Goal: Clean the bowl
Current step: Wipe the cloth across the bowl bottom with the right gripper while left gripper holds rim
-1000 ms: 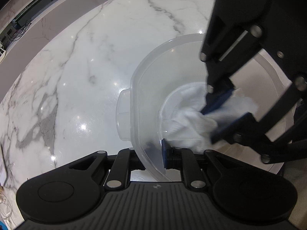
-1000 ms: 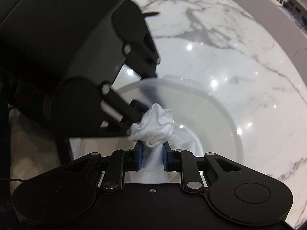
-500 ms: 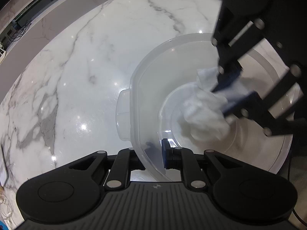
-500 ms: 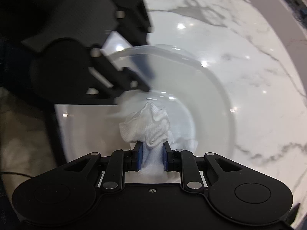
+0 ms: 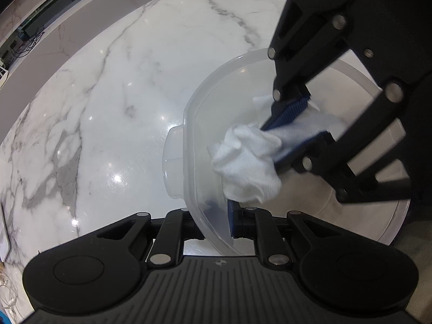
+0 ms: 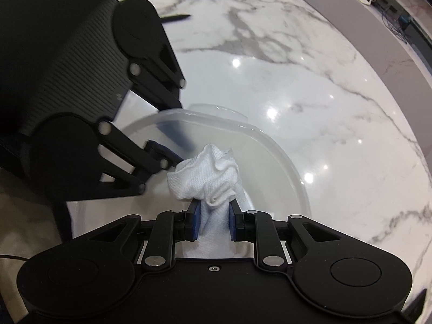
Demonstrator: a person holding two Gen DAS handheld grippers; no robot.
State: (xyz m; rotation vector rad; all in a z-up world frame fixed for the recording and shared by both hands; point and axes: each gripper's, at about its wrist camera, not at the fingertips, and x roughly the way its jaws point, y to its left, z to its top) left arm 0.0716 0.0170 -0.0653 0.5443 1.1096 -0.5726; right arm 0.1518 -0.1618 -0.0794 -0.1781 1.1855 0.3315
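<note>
Surface: gleaming white marble countertop (image 5: 113,113) with grey veining, catching ceiling lights; grey ledge and cables blurring beyond its far edge.
Bowl: clear plastic bowl (image 5: 189,124) sitting on the marble, mouth opening upward, near rim lifting slightly in the left wrist view; small tab handle jutting from the rim toward open marble. Round, so no real long axis.
Left gripper (image 5: 216,216): clenching on the bowl's near rim, one blue pad inside the wall, the other outside, steadying it.
Right gripper (image 6: 213,220): reaching down into the bowl, squeezing a bunched white cloth (image 6: 208,178) between blue pads.
Cloth: pressing against the inner wall just beside the left gripper's hold, wad bulging past the pads.
Progress: wiping apparently under way; no visible dirt or liquid inside the bowl, so how much is left is hard to judge. Probably remaining: far wall and base.
</note>
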